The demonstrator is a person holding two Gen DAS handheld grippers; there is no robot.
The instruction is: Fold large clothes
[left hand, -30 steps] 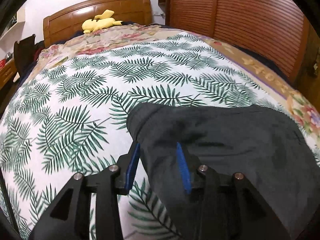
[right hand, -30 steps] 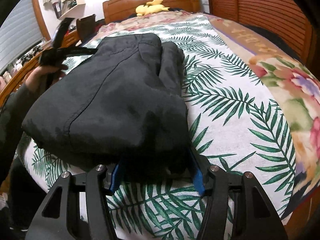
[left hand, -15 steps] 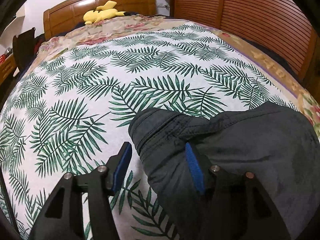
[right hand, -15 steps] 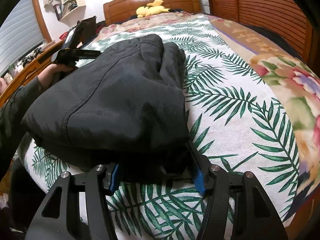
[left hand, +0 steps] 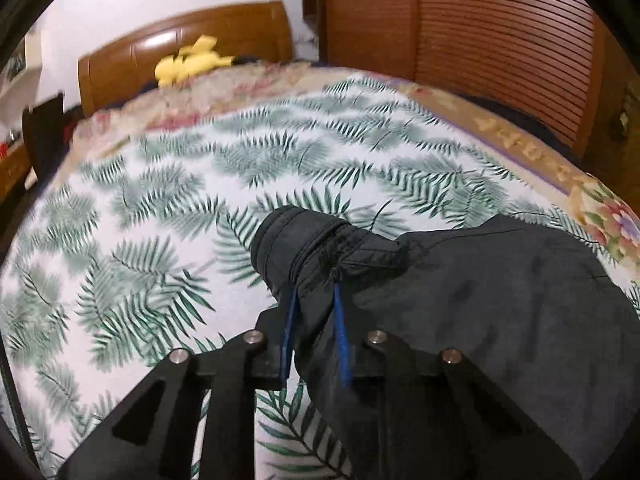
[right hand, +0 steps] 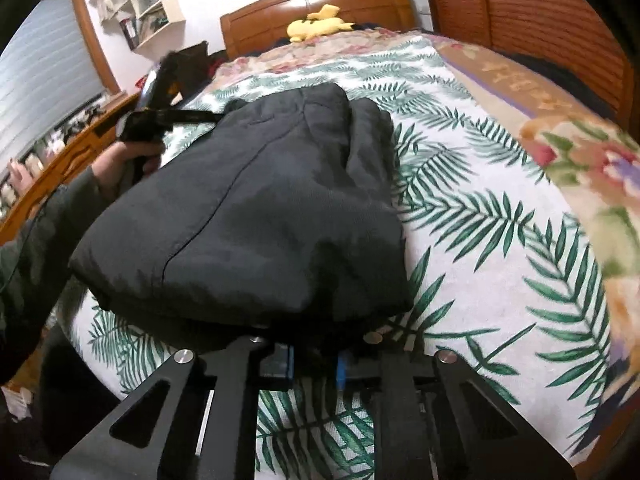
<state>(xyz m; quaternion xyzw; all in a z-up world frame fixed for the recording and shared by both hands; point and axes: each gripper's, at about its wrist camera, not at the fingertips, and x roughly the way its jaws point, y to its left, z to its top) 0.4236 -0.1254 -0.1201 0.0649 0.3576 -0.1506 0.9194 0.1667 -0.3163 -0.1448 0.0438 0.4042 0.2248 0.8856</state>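
A large dark grey garment (right hand: 256,216) lies partly folded on a bed with a palm-leaf sheet (left hand: 160,200). My left gripper (left hand: 314,300) is shut on a bunched corner of the garment (left hand: 500,300), with cloth pinched between its blue pads. My right gripper (right hand: 314,354) is shut on the garment's near edge, and the cloth hides its fingertips. In the right wrist view the left gripper (right hand: 160,120) shows at the garment's far left corner, held by a hand.
A wooden headboard (right hand: 320,4) with a yellow plush toy (right hand: 316,24) stands at the far end. Slatted wooden doors (left hand: 480,40) run along the right. A wooden dresser (right hand: 60,160) and wall shelves (right hand: 152,4) are on the left. A floral blanket (right hand: 580,152) covers the bed's right side.
Both grippers closed on the garment: left on its far corner, right on its near edge. The left corner now bunches up between the pads.
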